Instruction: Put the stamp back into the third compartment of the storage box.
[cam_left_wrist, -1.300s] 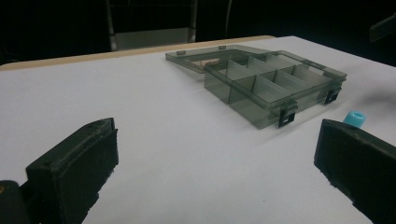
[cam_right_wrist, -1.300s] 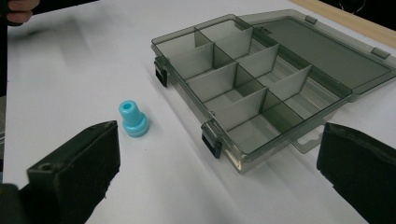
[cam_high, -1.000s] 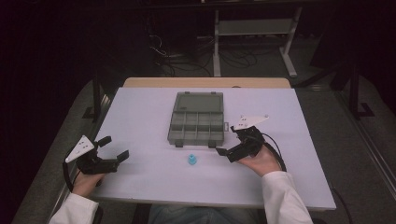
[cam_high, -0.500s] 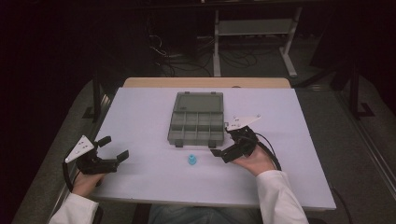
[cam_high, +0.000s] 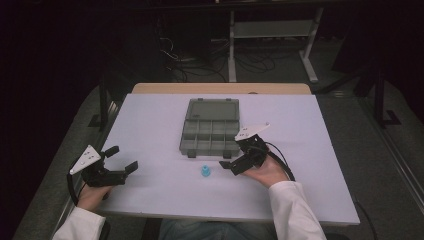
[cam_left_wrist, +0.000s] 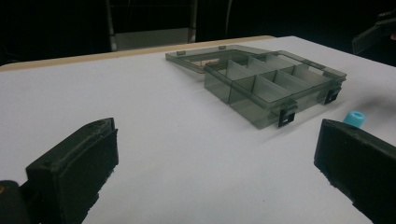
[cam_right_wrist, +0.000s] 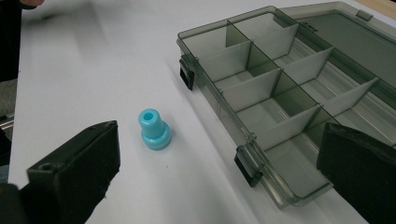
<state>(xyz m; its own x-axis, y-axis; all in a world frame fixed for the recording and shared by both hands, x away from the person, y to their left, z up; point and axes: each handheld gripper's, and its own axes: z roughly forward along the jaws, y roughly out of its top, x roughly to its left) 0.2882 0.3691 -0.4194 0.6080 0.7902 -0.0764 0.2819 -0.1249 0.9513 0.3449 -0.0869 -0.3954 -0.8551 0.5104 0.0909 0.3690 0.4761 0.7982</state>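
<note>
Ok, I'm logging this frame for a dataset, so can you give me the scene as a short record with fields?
surface: white table
container: grey compartment box, lid open and lying flat behind it, compartments look empty
small part: blue plastic piece, upright on the table, in front of the box, not touching it
right gripper: open, just right of the blue piece, not touching it
left gripper: open, near the table's left edge, holding nothing
</note>
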